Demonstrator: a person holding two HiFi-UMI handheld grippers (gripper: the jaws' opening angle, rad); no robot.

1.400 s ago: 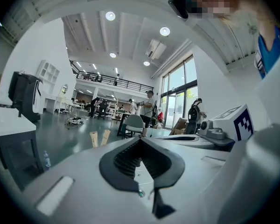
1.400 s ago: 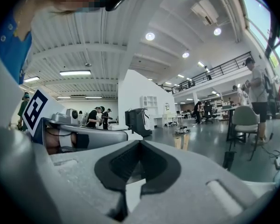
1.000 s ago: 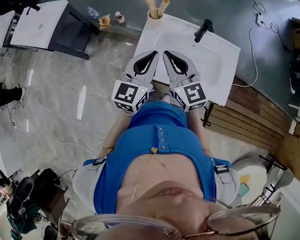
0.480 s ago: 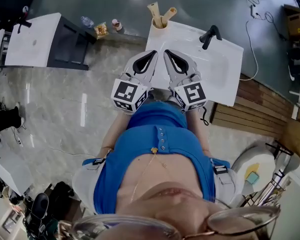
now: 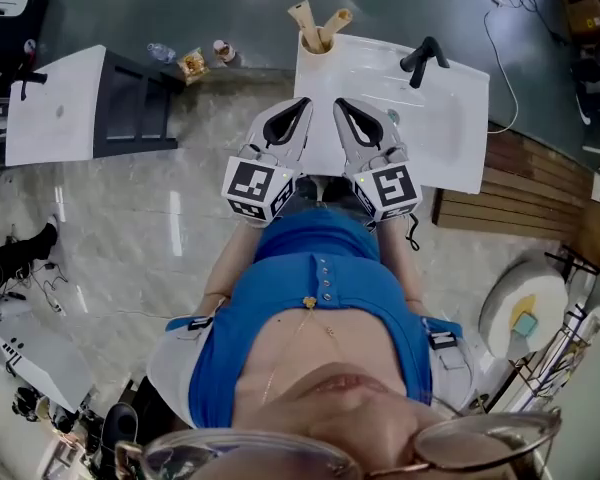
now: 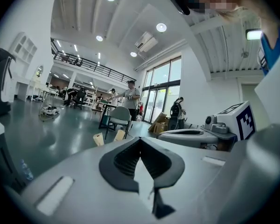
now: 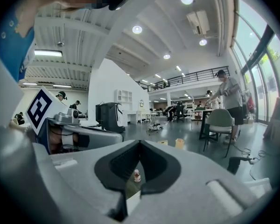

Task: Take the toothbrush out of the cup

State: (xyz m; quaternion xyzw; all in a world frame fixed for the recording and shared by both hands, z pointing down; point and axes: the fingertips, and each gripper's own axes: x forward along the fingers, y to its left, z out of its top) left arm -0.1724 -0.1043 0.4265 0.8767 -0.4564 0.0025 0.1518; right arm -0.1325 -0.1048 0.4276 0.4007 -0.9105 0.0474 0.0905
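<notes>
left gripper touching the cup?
Apart. Head view shows a strip of bare sink between the left gripper, jaws shut, and the cup at the sink's far corner.

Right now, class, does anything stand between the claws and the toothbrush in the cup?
Nothing visible: only bare sink lies between the left claw, the right claw and the cup holding the toothbrush; the faucet stands off right.

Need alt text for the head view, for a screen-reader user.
Seen from above, a person in a blue top holds the left gripper and right gripper side by side, both shut and empty, pointing at a white sink. At its far left corner a cup holds two tan toothbrushes, untouched; a black faucet stands at the far edge.
</notes>
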